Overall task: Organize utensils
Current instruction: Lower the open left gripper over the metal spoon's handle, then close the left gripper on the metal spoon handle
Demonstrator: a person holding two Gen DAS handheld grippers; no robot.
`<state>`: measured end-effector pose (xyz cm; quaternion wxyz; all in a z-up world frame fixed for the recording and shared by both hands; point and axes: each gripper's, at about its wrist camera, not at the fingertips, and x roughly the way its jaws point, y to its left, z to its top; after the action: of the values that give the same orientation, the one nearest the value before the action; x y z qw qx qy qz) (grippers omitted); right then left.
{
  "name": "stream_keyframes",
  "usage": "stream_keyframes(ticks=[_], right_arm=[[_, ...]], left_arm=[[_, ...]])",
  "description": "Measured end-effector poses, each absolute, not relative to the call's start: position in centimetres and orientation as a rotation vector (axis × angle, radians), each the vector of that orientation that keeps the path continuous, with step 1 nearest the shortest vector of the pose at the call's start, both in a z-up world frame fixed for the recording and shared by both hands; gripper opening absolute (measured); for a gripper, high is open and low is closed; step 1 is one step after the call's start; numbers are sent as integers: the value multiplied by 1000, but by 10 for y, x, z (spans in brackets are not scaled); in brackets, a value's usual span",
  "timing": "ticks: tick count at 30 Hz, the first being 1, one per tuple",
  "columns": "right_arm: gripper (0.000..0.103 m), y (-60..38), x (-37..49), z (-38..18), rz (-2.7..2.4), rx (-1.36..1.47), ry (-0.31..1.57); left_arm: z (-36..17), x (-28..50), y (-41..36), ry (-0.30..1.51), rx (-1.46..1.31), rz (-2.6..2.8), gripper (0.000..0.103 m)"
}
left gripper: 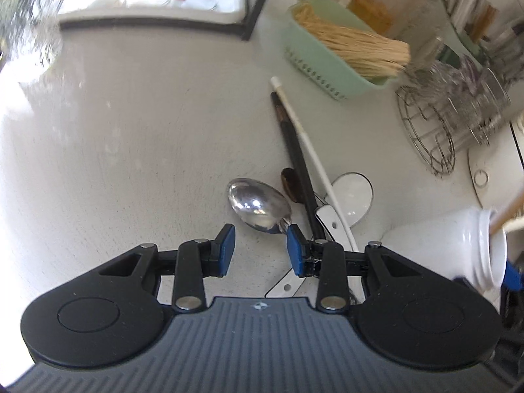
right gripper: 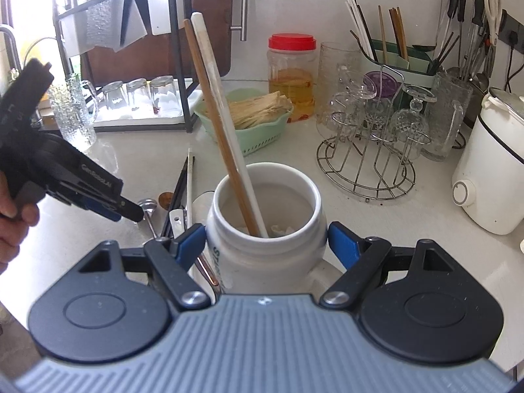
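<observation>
Utensils lie in a small heap on the pale counter (left gripper: 131, 131), just ahead of the left gripper (left gripper: 260, 249). Its jaws stand partly open and hold nothing; the right blue pad sits just beside the neck of the metal spoon (left gripper: 258, 204), and I cannot tell if it touches. The spoon's handle is hidden under that finger. Right of the spoon lies a white ceramic spoon (left gripper: 352, 193), its handle partly covered by the gripper. A black chopstick (left gripper: 294, 150) and a white chopstick (left gripper: 308, 144) run from the heap toward the far side, side by side. A small brown thing (left gripper: 290, 181) is half hidden behind the black chopstick; what it is I cannot say.

The right gripper (right gripper: 267, 244) holds a white jar (right gripper: 267, 216) between its pads, one on each side below the rim. The jar's lower part is cut off by the gripper body. Inside stand a wooden chopstick (right gripper: 213, 121) and a white chopstick (right gripper: 226, 124), leaning to the far left. From this view the left gripper appears at the left, held by a hand (right gripper: 13, 219) cut off at the edge.

Farther away are a green basket (right gripper: 258, 137) with straw-like sticks, a wire rack (right gripper: 366, 160) with glasses and a red-lidded jar (right gripper: 292, 75). In the left wrist view these far things are blurred.
</observation>
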<state>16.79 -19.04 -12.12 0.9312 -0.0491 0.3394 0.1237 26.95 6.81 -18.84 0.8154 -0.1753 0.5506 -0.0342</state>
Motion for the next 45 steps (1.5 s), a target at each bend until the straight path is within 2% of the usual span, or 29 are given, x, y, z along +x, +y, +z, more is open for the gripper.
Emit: stream_keyframes(ticks=[7, 17, 31, 45], right_arm=[[84, -188, 168, -121, 230, -96, 698], [84, -187, 169, -121, 220, -92, 704], [84, -186, 170, -120, 217, -90, 704], [85, -187, 170, -121, 228, -109, 703]], left_arm=[[-193, 278, 66, 1184, -422, -45, 42], [-191, 288, 41, 1185, -269, -22, 51], [-191, 299, 21, 1180, -125, 1, 51], [-187, 293, 32, 1166, -151, 13, 44]])
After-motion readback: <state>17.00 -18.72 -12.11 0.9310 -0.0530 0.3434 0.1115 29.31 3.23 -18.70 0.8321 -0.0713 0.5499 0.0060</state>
